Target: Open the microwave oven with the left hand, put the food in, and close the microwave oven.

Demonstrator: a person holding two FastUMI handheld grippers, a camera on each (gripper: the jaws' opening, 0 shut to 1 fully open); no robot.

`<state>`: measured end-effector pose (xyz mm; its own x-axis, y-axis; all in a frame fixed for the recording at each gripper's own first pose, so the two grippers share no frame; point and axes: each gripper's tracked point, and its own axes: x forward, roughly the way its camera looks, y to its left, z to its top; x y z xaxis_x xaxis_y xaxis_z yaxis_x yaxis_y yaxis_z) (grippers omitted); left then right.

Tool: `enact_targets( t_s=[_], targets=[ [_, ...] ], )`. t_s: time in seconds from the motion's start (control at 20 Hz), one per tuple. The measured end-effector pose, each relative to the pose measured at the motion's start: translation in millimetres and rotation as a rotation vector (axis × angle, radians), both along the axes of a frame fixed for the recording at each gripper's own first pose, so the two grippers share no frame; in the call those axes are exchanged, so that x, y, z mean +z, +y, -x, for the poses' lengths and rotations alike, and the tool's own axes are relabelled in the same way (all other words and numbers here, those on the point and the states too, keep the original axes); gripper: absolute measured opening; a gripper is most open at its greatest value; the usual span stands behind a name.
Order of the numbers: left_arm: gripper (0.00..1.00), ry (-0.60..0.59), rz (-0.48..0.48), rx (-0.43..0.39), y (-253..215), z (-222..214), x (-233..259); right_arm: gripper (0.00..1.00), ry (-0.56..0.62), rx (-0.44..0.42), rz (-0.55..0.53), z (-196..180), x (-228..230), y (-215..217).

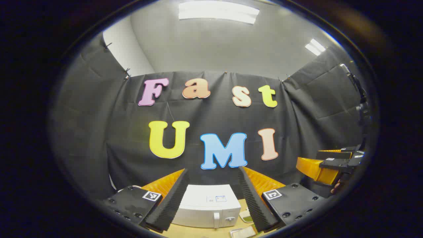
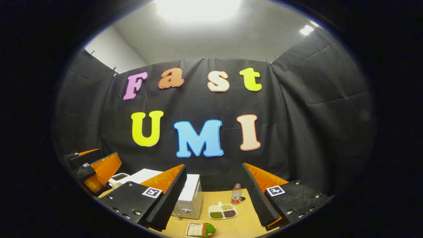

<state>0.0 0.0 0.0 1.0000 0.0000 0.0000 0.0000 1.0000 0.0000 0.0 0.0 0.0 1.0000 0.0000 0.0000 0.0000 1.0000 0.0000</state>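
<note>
Both held above the desk (image 2: 231,228) with fingers spread wide — left gripper (image 1: 213,201) framing the shut microwave oven (image 1: 206,206) just ahead and below. Ahead of the right gripper (image 2: 213,201): sandwich tray (image 2: 200,229) nearest, microwave oven off to its left — door closed.

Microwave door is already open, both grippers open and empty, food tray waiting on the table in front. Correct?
Not quite: the microwave door is shut, as the left gripper view shows. The rest holds: left gripper and right gripper are open and empty, food tray waits on the table.
</note>
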Motion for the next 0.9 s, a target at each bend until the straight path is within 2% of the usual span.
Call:
enact_targets(
  t_s=[0.3,0.9],
  targets=[
    [0.94,-0.005,0.006,0.000,-1.4,-17.4,-2.0,0.99,-0.020,0.002,0.003,-9.4,4.5,-1.1],
    [0.97,-0.014,0.050,-0.018,3.3,-29.0,-13.7,0.99,-0.009,0.005,0.015,-14.3,-7.7,1.1]
  ],
)
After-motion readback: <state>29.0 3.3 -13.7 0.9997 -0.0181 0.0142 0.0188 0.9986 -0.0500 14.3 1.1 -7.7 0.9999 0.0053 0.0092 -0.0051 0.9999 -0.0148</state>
